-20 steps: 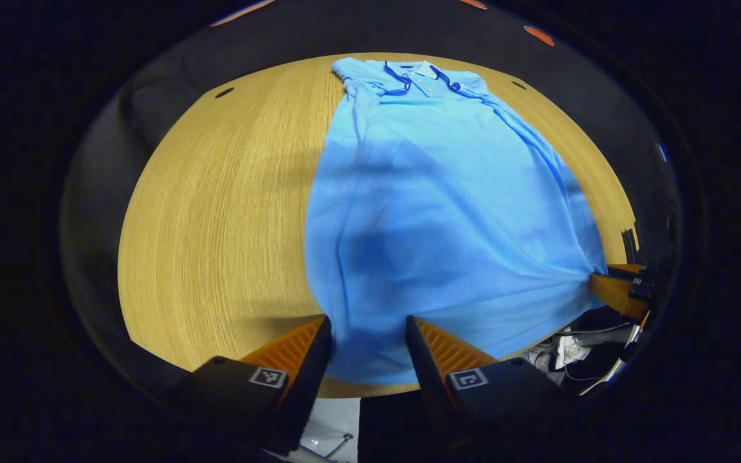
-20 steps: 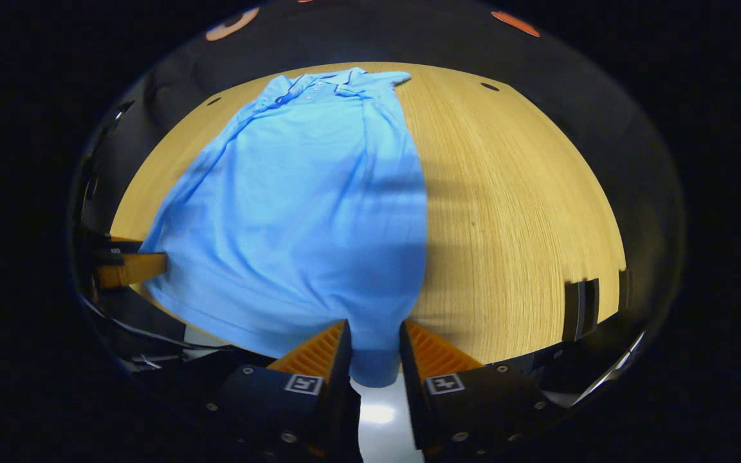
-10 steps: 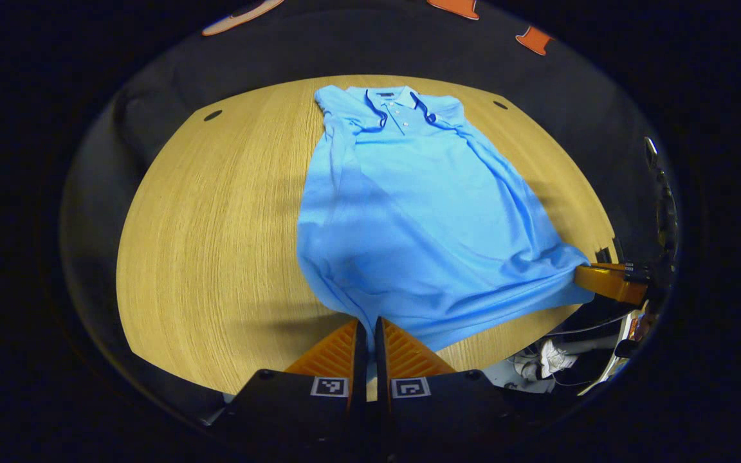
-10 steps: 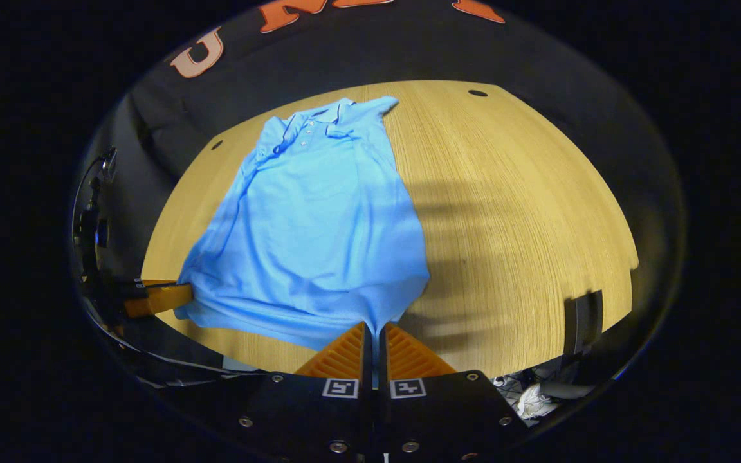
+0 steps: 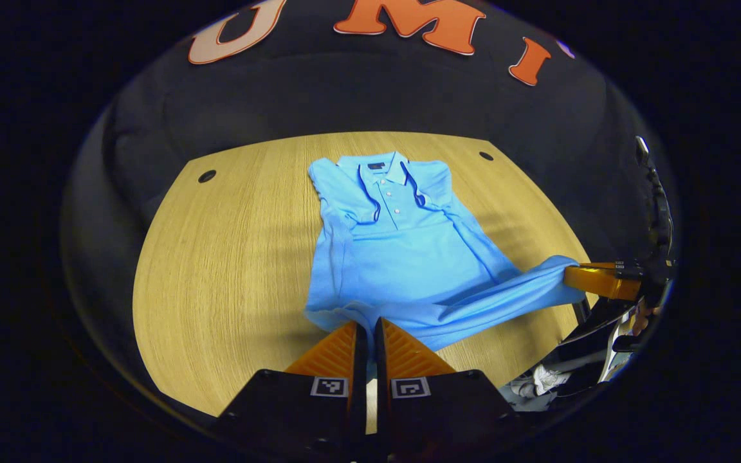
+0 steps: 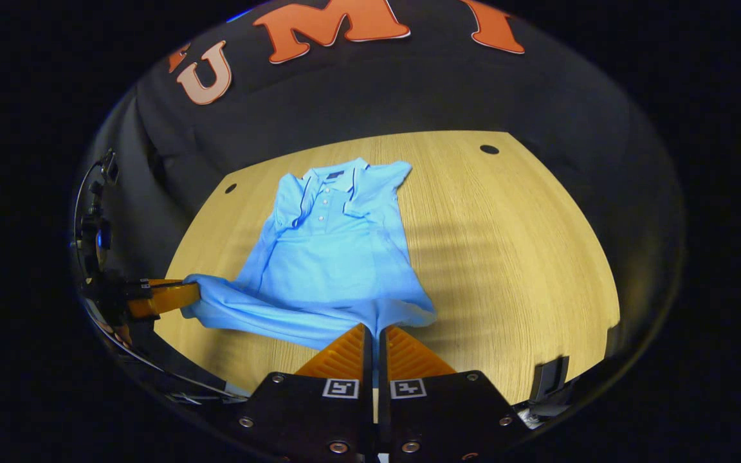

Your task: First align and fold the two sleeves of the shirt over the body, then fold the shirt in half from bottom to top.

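The light blue short-sleeved polo shirt of knit fabric, with a dark-trimmed collar and a buttoned placket, lies face up on the wooden counter, collar toward 12 o'clock. Both sleeves are folded in over the body. Its bottom hem, toward 6 o'clock, is lifted off the counter and stretched into a band from corner to corner. One hem corner is pinched in the left tongs, the other in the right tongs. The upper body lies flat.
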`<state>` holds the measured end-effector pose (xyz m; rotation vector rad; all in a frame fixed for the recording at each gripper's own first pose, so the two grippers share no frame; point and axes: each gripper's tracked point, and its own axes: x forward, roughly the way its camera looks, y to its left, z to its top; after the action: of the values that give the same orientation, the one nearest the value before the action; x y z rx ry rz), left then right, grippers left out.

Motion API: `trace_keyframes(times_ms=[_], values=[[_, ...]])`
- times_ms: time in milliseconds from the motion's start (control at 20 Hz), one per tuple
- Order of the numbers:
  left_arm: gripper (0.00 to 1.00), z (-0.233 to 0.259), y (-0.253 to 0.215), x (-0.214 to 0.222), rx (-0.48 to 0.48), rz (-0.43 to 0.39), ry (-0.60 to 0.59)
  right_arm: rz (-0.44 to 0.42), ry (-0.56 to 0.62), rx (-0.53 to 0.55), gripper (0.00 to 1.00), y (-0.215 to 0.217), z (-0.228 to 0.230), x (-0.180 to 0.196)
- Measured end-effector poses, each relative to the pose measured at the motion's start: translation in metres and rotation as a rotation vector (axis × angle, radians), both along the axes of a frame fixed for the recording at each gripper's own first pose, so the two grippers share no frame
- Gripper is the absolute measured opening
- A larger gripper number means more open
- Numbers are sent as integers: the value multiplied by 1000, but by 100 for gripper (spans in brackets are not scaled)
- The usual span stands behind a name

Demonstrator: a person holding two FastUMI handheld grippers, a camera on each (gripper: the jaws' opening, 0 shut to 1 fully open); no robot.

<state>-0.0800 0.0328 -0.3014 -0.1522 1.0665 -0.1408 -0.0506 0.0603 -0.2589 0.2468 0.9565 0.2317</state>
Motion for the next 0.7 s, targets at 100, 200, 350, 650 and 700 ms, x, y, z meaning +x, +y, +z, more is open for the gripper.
trace_keyframes(times_ms=[100, 200, 350, 650, 700], values=[[11, 6, 10, 26, 19, 7, -34, -11, -25, -9, 4, -1, 10, 23], [11, 11, 16, 52, 34, 11, -66, -9, -43, -13, 4, 3, 16, 44], [11, 17, 24, 90, 43, 25, -108, -1, -62, -21, 4, 10, 23, 79], [10, 23, 50, 173, 103, 40, -210, 0, -113, -36, 4, 15, 41, 163], [10, 22, 53, 188, 103, 45, -217, -1, -121, -39, 4, 17, 42, 177]])
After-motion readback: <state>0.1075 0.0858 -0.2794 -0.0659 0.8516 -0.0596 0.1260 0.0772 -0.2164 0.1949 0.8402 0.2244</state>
